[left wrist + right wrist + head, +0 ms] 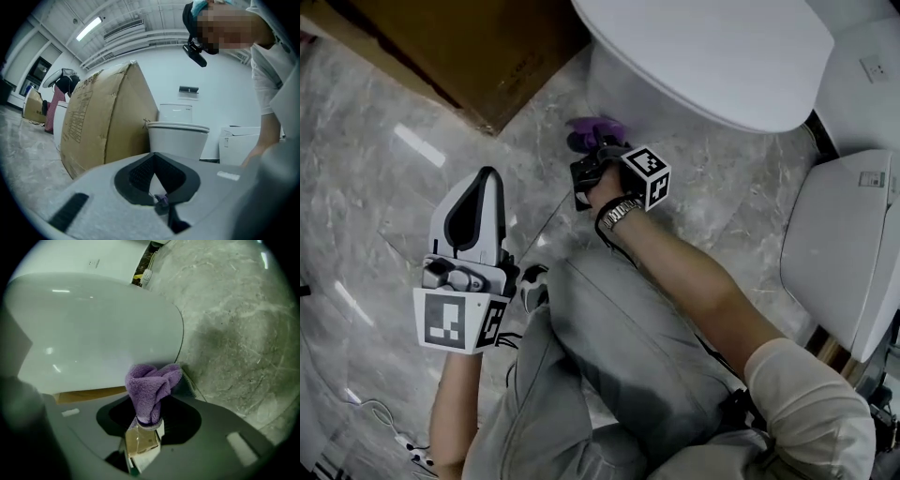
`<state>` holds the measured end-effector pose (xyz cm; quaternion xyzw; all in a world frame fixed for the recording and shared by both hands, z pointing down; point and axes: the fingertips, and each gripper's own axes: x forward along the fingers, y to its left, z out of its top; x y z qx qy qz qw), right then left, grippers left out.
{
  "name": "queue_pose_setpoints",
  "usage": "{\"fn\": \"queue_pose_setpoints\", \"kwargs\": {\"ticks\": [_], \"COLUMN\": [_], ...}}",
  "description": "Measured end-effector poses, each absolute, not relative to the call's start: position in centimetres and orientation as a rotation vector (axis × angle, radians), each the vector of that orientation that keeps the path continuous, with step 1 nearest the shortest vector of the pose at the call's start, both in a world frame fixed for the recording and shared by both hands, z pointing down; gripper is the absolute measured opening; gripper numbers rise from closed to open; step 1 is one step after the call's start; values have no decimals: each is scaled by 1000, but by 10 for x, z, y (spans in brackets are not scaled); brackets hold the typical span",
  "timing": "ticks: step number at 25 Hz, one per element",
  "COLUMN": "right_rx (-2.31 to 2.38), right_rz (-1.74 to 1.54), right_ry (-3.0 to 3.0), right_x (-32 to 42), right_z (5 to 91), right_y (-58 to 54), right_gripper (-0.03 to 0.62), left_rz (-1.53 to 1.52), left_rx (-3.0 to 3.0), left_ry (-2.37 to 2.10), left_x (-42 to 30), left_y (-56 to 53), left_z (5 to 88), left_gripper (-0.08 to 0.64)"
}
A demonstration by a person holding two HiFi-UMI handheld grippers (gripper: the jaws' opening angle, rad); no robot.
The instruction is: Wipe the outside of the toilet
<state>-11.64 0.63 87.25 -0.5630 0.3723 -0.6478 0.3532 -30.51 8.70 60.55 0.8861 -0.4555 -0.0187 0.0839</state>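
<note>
The right gripper point(144, 423) has its jaws clamped on a purple cloth point(152, 384), which bunches up out of the jaw tips. In the head view this gripper point(598, 150) reaches toward 12 o'clock, its marker cube point(647, 175) sitting just above a wristwatch point(619, 214). The cloth point(594, 131) lies against the low outer wall of the toilet point(628, 89), close to where the bowl meets the floor. In the right gripper view the toilet point(93, 333) fills the field from 9 to 12 o'clock, with grey marble floor point(234, 333) from 1 to 4 o'clock.

The left gripper point(484, 192) hangs at 8 o'clock from the right one, well apart from it, above the floor point(375, 187) and beside the person's knee. Its jaws are together, and its own view point(161, 197) shows a tiny purple wisp where the pads meet. Past those jaws, at 12 o'clock, stands the toilet point(178, 138) with its lid down, and a large cardboard box point(103, 126) leans at 10 o'clock. In the head view the box point(478, 47) lies at 11 o'clock, and a second white fixture point(844, 253) sits at 3 o'clock.
</note>
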Motion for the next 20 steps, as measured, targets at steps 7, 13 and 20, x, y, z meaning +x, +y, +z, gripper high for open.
{"fn": "queue_pose_setpoints", "kwargs": {"ticks": [7,13,20], "right_rx": [-1513,-1447,-1302], "right_rz": [-1580,-1557,-1525], "right_ry": [868,919,1045], "right_x": [-109,-116,-127], "right_z": [889,847,773], "right_y": [-16,-20,-24], "right_gripper": [146,144,143], "left_rz": [-45,-35,-60], "left_rx": [2644,2644,2651], "left_ry": [-1351,-1360,-1398], "left_x": [-324,-330,-319], "left_y": [80,89,114], "left_z": [616,617,596], "left_gripper": [5,5,5]}}
